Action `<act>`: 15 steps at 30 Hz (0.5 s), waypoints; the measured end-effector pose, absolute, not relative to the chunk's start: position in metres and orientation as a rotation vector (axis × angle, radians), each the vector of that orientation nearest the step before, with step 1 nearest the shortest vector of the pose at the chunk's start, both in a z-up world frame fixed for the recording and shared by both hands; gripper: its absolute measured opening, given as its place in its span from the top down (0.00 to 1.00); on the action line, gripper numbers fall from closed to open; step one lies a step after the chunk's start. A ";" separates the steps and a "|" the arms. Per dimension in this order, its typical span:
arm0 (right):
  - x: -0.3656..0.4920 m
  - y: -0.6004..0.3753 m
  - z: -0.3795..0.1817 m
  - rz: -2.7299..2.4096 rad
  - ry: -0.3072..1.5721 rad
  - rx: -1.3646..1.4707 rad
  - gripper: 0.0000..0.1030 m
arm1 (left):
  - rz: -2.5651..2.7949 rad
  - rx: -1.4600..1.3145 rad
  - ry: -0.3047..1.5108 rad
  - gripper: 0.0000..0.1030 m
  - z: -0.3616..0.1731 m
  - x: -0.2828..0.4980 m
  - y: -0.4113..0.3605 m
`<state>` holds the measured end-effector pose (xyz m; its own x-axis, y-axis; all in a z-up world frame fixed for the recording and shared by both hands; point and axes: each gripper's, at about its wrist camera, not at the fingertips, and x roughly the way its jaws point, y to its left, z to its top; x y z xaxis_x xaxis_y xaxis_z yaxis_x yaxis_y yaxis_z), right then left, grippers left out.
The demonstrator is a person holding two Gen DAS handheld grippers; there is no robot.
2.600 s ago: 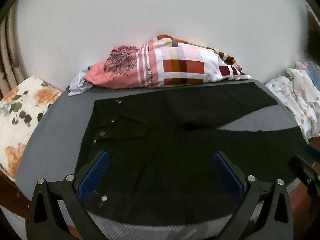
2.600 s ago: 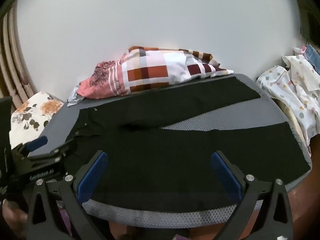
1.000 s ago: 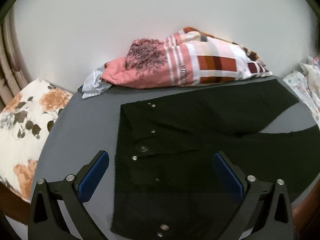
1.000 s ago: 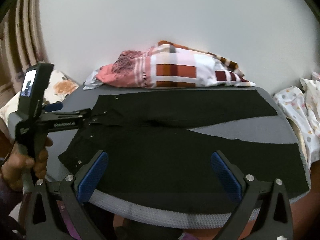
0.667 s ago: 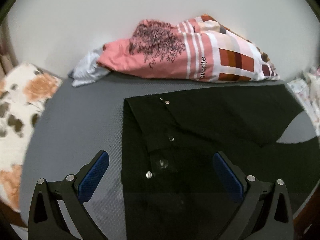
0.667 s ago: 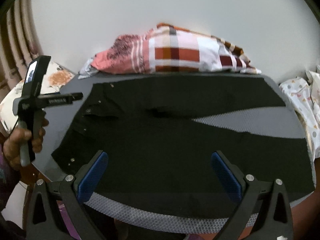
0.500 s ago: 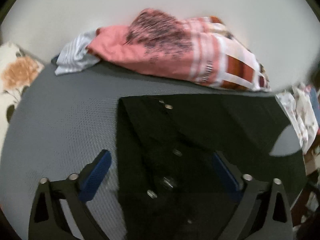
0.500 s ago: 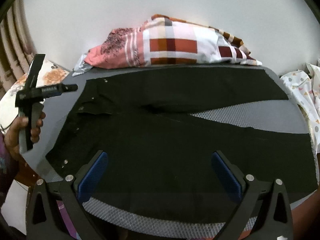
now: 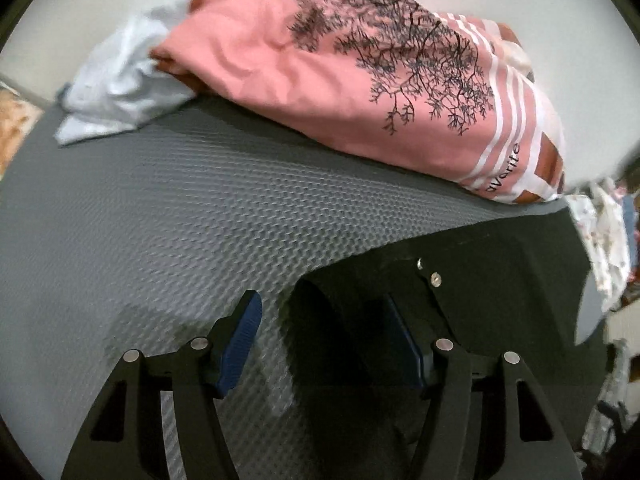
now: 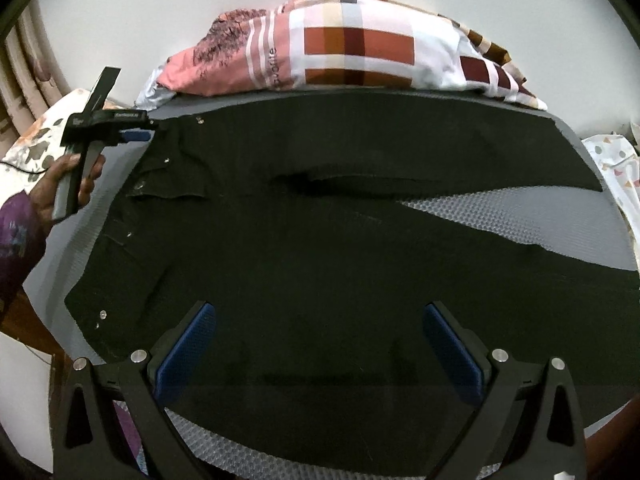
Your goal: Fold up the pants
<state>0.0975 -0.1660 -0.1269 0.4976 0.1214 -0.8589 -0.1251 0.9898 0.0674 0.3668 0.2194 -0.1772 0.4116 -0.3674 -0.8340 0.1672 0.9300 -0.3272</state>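
Note:
Black pants (image 10: 320, 220) lie flat on a grey textured mat (image 10: 500, 216), waistband at the left, the two legs spread apart to the right. My left gripper (image 9: 320, 312) sits at the far waistband corner (image 9: 316, 292), its jaws partly closed around that corner, which lies between the blue pads (image 9: 240, 336). It also shows in the right wrist view (image 10: 150, 130) at the pants' top left. My right gripper (image 10: 320, 328) is wide open and empty, hovering over the near leg.
A pink and checked bundle of cloth (image 9: 380, 80) and a pale blue cloth (image 9: 116, 88) lie along the mat's far edge by the white wall. A floral cushion (image 10: 36, 140) lies left of the mat. Patterned white laundry (image 10: 616, 168) lies to the right.
My left gripper has moved in low to the far waistband corner and its jaws have narrowed around it. My right gripper has moved closer over the near leg and stays open.

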 end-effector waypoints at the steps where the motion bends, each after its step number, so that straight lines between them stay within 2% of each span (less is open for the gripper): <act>1: 0.099 -0.166 -0.128 0.148 1.042 -0.006 0.00 | -0.357 -0.214 1.096 0.39 -0.179 0.369 0.218; 3: 0.100 -0.165 -0.130 0.148 1.044 -0.011 0.00 | -0.378 -0.197 1.077 0.39 -0.180 0.371 0.215; 5: 0.103 -0.165 -0.132 0.149 1.048 -0.008 0.00 | -0.384 -0.216 1.075 0.69 -0.181 0.371 0.213; 6: 0.105 -0.165 -0.133 0.152 1.050 -0.002 0.00 | -0.374 -0.220 1.078 0.71 -0.182 0.370 0.212; 8: 0.111 -0.168 -0.134 0.162 1.060 0.024 0.00 | -0.352 -0.159 1.019 0.81 -0.173 0.358 0.202; 10: 0.122 -0.174 -0.135 0.185 1.071 0.097 0.00 | -0.326 -0.110 0.945 0.84 -0.160 0.341 0.191; 15: 0.177 -0.202 -0.129 0.300 1.074 0.386 0.00 | -0.359 -0.089 0.728 0.85 -0.108 0.279 0.175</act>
